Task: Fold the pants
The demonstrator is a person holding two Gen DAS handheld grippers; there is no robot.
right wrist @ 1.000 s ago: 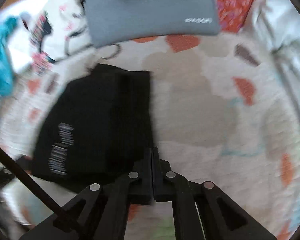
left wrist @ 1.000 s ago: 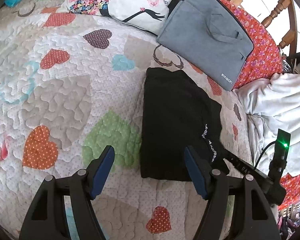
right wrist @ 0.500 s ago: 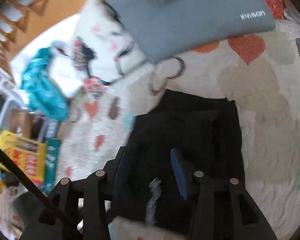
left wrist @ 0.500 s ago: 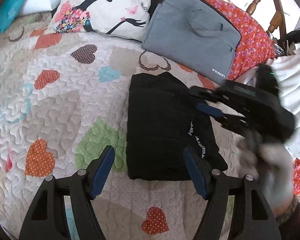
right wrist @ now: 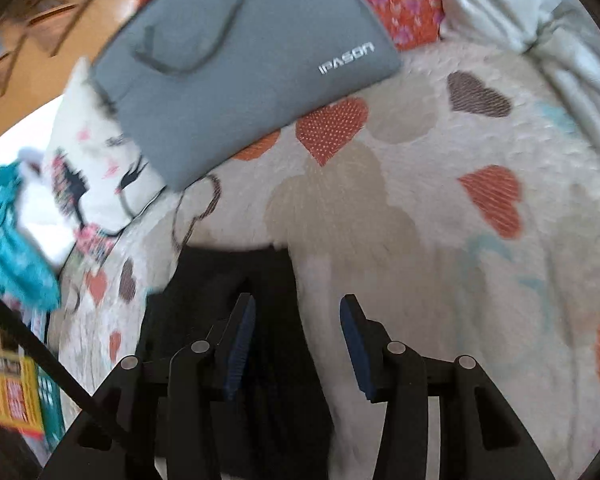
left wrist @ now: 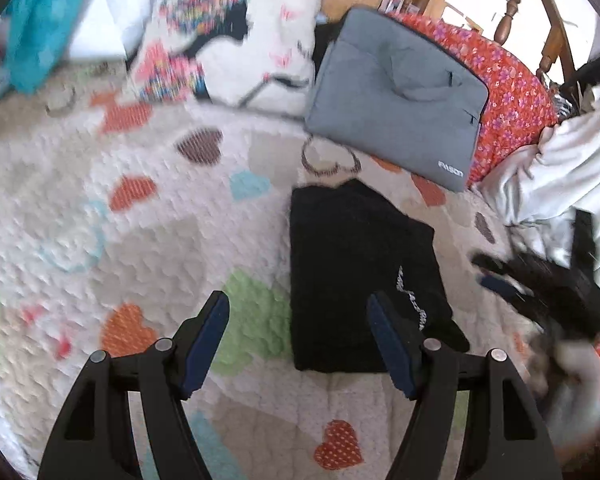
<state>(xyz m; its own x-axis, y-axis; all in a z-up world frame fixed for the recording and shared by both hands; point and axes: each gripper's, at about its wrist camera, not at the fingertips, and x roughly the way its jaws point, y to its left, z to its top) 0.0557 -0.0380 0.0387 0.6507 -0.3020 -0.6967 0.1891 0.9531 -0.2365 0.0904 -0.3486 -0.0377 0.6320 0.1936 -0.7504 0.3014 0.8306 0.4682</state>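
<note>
While the black pants lie folded into a neat rectangle on the heart-patterned quilt, both tools hang clear of them. Left gripper is spread wide and grasps nothing, its right finger over the near edge of the pants. Right gripper is released too, straddling the pants' right edge. Just beyond the pants sits a grey laptop bag, a printed cushion beside it.

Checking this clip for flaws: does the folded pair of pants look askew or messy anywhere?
Mostly tidy. The black pants lie folded flat on the quilt, but the near right corner pokes out past the fold's edge. Both grippers are open, holding nothing.
</note>
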